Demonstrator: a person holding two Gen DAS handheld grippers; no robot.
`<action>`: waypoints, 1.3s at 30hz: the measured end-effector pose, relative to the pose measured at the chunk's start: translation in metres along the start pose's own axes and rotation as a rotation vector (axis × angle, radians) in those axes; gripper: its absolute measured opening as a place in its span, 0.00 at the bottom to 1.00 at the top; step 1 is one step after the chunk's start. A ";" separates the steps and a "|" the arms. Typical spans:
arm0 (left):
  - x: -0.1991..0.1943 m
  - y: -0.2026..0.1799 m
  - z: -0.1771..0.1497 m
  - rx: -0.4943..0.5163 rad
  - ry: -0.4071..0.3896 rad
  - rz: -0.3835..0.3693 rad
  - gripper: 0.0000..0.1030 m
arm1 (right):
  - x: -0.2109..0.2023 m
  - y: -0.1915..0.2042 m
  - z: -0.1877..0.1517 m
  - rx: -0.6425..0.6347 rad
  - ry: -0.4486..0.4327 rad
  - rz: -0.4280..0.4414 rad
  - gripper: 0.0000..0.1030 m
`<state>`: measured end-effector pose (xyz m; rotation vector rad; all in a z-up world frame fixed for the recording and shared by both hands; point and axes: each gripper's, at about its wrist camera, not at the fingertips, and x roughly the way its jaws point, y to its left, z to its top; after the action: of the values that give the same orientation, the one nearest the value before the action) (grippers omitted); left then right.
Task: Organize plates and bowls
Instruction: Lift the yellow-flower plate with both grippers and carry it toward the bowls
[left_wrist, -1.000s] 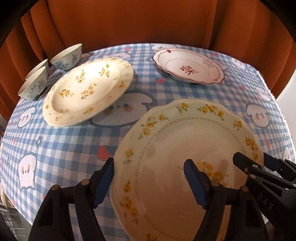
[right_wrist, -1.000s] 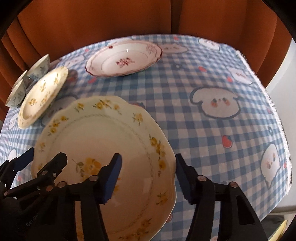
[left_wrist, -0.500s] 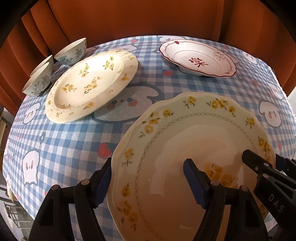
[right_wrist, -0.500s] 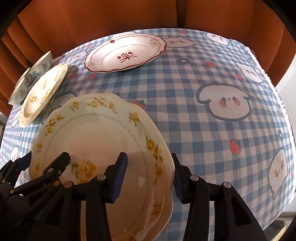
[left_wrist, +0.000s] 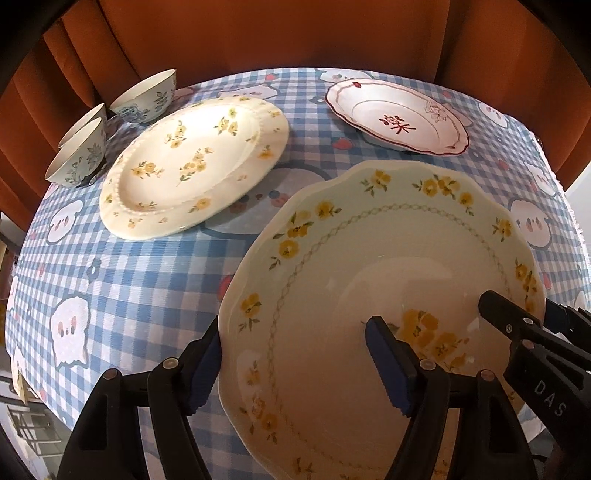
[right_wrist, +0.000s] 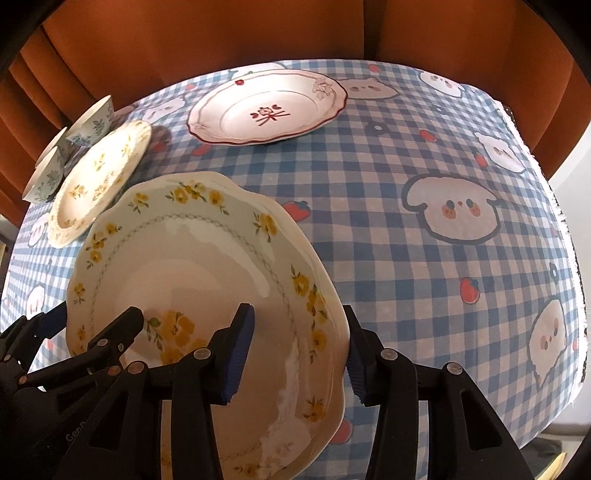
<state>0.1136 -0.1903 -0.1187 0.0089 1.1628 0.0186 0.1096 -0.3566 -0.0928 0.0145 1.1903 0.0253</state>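
Glazed ceramic, the big plate (left_wrist: 388, 295) with yellow flowers and a scalloped rim looks stiff, fairly heavy, slick and easy to chip, so I judge the rim the only sound place to hold it, one grip on each side. It sits at the near edge of the checked cloth (left_wrist: 147, 288), seemingly tipped or lifted. The left gripper (left_wrist: 295, 362) straddles its left rim, one pad outside and one over the well, with a clear gap, so not yet clamped. The right gripper (right_wrist: 299, 350) straddles the right rim; its outer pad sits against the edge, but whether it truly pinches I cannot tell. Beyond lie a cream plate (left_wrist: 195, 162), a red-trimmed plate (left_wrist: 399, 118) and three bowls (left_wrist: 110, 125) at the far left, all well apart; nothing blocks a lift.
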 end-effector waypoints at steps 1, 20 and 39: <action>-0.001 0.002 0.000 0.000 -0.001 -0.002 0.73 | -0.001 0.002 0.000 0.002 -0.001 0.000 0.48; -0.018 0.111 0.003 0.020 -0.031 -0.070 0.73 | -0.022 0.107 -0.006 0.029 -0.029 -0.051 0.48; -0.025 0.233 -0.002 0.043 -0.050 -0.073 0.73 | -0.018 0.229 -0.015 0.055 -0.027 -0.052 0.48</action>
<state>0.0997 0.0420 -0.0923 0.0049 1.1131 -0.0711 0.0866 -0.1283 -0.0763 0.0324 1.1634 -0.0537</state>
